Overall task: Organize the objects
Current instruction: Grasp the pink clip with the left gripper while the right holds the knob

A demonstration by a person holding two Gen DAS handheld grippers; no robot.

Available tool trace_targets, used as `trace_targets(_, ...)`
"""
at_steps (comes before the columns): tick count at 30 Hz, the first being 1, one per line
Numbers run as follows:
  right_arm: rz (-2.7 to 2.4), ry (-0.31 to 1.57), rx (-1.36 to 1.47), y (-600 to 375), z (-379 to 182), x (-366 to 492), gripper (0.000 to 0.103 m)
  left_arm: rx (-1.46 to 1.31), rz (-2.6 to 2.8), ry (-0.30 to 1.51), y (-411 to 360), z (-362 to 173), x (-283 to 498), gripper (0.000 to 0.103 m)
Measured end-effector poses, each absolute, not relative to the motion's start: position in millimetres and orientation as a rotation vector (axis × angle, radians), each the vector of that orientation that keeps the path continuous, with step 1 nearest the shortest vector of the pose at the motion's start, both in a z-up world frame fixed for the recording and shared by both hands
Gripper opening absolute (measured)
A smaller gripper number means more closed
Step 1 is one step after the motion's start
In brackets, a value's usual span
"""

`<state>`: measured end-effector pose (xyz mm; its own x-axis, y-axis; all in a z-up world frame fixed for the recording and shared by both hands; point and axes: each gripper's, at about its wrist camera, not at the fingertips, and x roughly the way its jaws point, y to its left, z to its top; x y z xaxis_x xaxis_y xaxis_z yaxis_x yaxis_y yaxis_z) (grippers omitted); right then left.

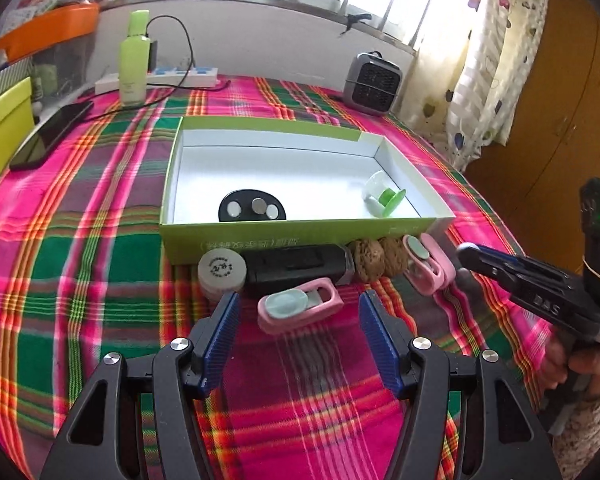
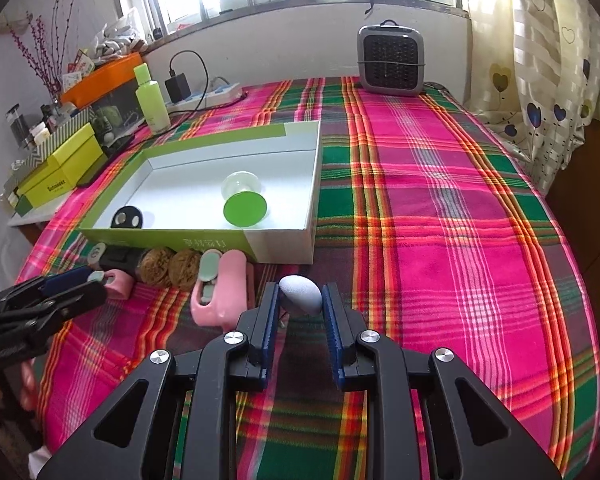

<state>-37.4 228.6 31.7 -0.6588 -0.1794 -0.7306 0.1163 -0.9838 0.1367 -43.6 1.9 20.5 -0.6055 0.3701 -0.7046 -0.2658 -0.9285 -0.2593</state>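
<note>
While the left gripper [image 1: 300, 312] hangs over the plaid tablecloth [image 2: 440, 208] with its blue pads spread wide and nothing pressed between them, the right gripper [image 2: 300, 300] has its pads clamped on a small grey egg-shaped object [image 2: 300, 294], held at the fingertips just above the cloth. No earlier view is given, so only the grip itself can be told.

The open green-and-white box [image 1: 300, 228] lies on the cloth beyond both grippers. Inside it, near the front wall on the left, lies a black oval piece [image 1: 252, 206] with pale round discs on it; toward the right end lies a green-and-white spool-shaped item [image 1: 382, 194], tipped on its side.

Along the box's near outer wall a row of things waits on the cloth: a round pale tin [image 1: 222, 270] at the left, a black rectangular device [image 1: 300, 270] beside it, then two brown walnuts [image 1: 380, 262]. Right of the walnuts a pink clip with a mint pad [image 1: 426, 264] rests near the box's right corner. A second pink clip [image 1: 298, 308] lies nearer, directly ahead of the left gripper's open fingers, between their tips — not touched by either pad.

In the left wrist view the right gripper enters from the right edge, a hand [image 1: 572, 360] on its handle.

Farther off stand a green bottle [image 1: 134, 60], a white power strip [image 1: 168, 78] and a grey heater [image 2: 390, 60] by the window wall.
</note>
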Motion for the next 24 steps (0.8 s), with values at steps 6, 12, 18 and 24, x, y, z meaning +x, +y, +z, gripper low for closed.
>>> trace_targets(6, -2.718, -0.128, 1.195, 226.2, 35.3, -30.1, 0.023, -1.154, 2.472, -0.15, 12.0, 16.1, -43.5, 0.061)
trace_targets(12, -2.711, -0.121, 1.192, 224.2, 35.2, -25.9, 0.023, -1.145, 2.401, -0.118, 25.3, 17.6, -28.3, 0.061)
trace_targets(18, -2.706, -0.115, 1.193, 222.8, 34.6, -21.3, 0.023, -1.14, 2.322, -0.125, 35.7, 16.5, -17.1, 0.061)
trace_targets(24, -2.686, -0.098, 1.193, 217.6, 33.0, -16.7, 0.023, -1.177, 2.422, -0.089, 33.0, 16.1, -28.8, 0.061)
